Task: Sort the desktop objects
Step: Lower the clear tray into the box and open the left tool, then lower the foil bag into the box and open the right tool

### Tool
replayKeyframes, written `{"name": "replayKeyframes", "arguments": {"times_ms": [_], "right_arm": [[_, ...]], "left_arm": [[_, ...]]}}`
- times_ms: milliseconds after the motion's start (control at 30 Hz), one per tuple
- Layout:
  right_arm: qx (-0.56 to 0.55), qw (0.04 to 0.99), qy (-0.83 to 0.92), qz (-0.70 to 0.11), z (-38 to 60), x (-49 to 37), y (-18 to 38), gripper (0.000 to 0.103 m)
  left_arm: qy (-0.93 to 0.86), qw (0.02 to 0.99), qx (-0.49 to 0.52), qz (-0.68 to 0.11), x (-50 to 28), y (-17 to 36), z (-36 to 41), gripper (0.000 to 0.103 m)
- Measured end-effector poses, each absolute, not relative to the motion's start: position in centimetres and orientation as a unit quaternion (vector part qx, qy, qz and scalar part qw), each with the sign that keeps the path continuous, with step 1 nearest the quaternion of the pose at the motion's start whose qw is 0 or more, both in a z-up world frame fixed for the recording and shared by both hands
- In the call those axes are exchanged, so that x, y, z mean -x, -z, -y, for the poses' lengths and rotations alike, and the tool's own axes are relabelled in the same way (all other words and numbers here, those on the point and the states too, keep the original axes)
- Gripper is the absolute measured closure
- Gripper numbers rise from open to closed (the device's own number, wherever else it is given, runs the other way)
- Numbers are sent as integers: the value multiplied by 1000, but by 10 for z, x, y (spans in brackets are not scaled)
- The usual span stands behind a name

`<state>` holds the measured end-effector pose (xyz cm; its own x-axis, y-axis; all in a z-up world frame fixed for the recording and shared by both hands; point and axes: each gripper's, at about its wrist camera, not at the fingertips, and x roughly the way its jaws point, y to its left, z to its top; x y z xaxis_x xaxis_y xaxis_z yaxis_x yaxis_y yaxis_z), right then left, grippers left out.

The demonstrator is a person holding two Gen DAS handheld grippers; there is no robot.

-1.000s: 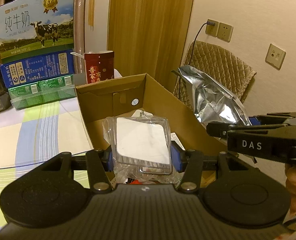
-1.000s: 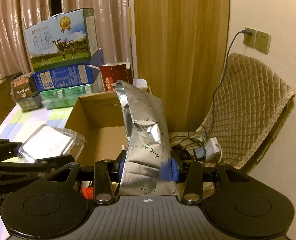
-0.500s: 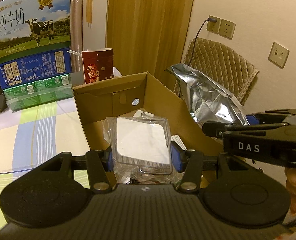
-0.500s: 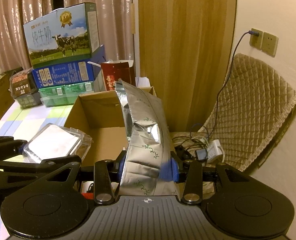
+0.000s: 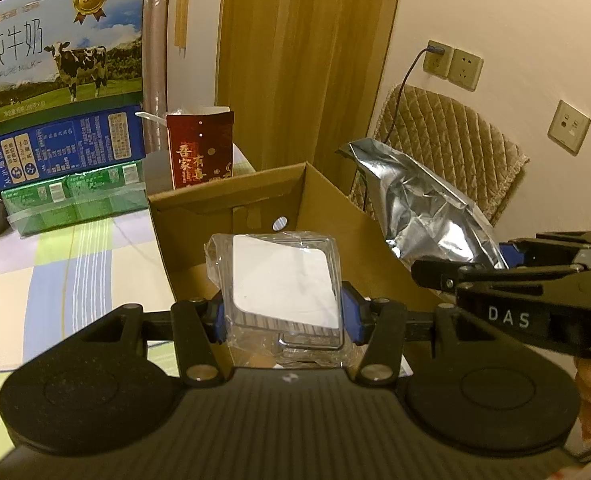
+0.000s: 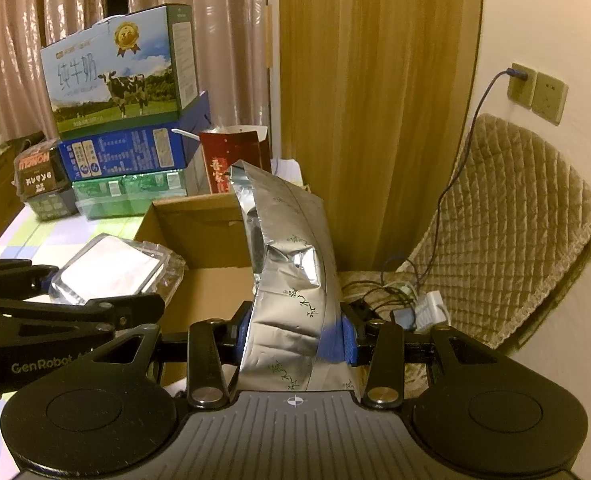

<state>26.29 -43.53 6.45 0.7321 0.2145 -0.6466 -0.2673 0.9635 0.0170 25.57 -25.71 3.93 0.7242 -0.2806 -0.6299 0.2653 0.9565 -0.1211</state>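
Desktop objects in transit: two items are lifted and neither is yet deposited. My left gripper (image 5: 281, 312) is clenched on a clear crinkled plastic packet with a white square card inside (image 5: 281, 280), its blue pads (image 5: 351, 312) pressing both side edges; the packet hangs over the near part of the open brown cardboard box (image 5: 231, 200). My right gripper (image 6: 295, 336) is clenched on a tall silver foil pouch printed with small green sprigs (image 6: 291, 280), held upright, just beside the box's right wall and, as far as I can judge, outside it, above the tan quilted chair cushion (image 6: 515, 220). The box floor shows little; whether earlier items lie in it is mostly hidden by the packet. I judge the sort to be midway: both pieces are gathered, release into the box remains. Behind the box, on the striped tablecloth (image 5: 55, 264), stand a dark red paper carton (image 5: 199, 152) and stacked milk cartons (image 5: 61, 80), which appear untouched.
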Motion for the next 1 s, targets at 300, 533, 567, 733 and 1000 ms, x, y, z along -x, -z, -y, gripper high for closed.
{"name": "replayKeyframes", "arguments": {"times_ms": [300,533,567,733,1000], "right_arm": [[34,928,-129,-347,432,-278,-62,63],[32,925,-128,-356,435,-278,-54,63],[31,925,-127,-357,436,-278,-53,63],[26,923,-127,-362,437,-278,-52,63],[23,922,-137,-362,427,-284,-57,63]], "left_arm": [[145,927,19,-347,-278,-30,250,45],[127,930,22,-344,-278,-28,240,35],[125,930,22,-344,-278,-28,238,35],[121,931,20,-344,-273,-29,233,35],[113,933,15,-342,-268,-32,227,35]]}}
